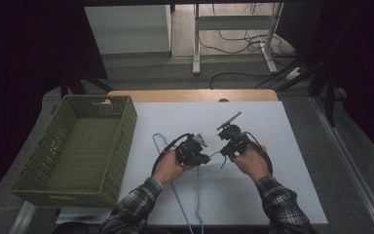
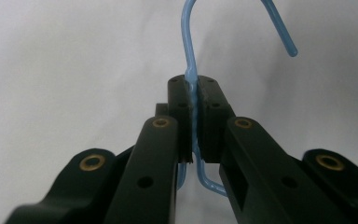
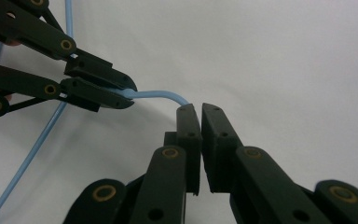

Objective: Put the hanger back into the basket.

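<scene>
A blue wire hanger [image 1: 176, 195] lies on the white tabletop [image 1: 282, 165]. In the left gripper view my left gripper [image 2: 196, 81] is shut on the hanger's straight wire [image 2: 188, 42] just below its curved hook, whose free tip [image 2: 291, 49] bends down at the right. In the right gripper view the wire [image 3: 161, 94] runs a short way from the left gripper [image 3: 126, 91] into the tips of my right gripper [image 3: 200, 106], whose jaws are shut on it. From above, both grippers [image 1: 207, 158] [image 1: 223, 153] meet tip to tip mid-table.
An olive woven basket [image 1: 125, 127] with nothing in it stands at the table's left. A wooden edge [image 1: 190, 95] borders the far side. Cables and desk legs lie on the floor beyond. The person's plaid sleeves [image 1: 280, 204] enter from the bottom.
</scene>
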The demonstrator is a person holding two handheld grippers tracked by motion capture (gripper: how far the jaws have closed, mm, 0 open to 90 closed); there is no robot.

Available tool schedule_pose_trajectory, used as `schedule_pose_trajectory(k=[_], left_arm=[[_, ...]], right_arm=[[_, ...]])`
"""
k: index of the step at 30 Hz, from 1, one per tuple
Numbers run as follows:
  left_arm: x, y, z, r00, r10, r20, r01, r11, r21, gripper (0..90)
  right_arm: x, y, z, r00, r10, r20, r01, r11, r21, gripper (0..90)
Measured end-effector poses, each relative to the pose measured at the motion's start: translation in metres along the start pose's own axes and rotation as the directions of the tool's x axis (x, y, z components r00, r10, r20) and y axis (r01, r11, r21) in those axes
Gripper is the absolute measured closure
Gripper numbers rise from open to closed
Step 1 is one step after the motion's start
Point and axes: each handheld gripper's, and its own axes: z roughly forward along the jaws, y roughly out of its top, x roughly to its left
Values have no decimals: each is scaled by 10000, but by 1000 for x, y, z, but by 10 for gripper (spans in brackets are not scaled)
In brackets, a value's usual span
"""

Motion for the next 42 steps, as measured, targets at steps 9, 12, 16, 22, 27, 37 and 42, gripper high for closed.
schedule_pose_trajectory(k=[9, 12, 16, 22, 27, 37, 42], left_arm=[[3, 2, -6, 9991, -404, 109, 404, 9992, 31, 863], [3, 3, -8, 9989, -452, 103, 452, 9990, -29, 863], [0, 6, -12, 9988, -493, 44, 494, 9986, -179, 864], [-2, 10, -23, 9989, -369, -304, 356, 9985, -421, 864], [1, 12, -36, 9971, -563, -510, 522, 9955, -790, 864], [0, 13, -56, 9921, -962, -803, 809, 9811, -1755, 863], [-2, 10, -65, 9865, -1209, -1102, 933, 9692, -2279, 863]], right_arm=[[-1, 0, -6, 9999, 2, -159, -9, 9989, -459, 662], [-2, -1, -12, 9997, 15, -257, -32, 9977, -672, 623], [-2, -3, -24, 9990, -60, -441, 16, 9951, -992, 540], [-2, -6, -33, 9973, -97, -722, 2, 9914, -1306, 466], [-1, -13, -47, 9946, -34, -1037, -140, 9860, -1664, 424], [3, -30, -60, 9897, -135, -1428, -157, 9794, -2014, 440], [11, -41, -62, 9771, -138, -2124, -357, 9732, -2271, 476]])
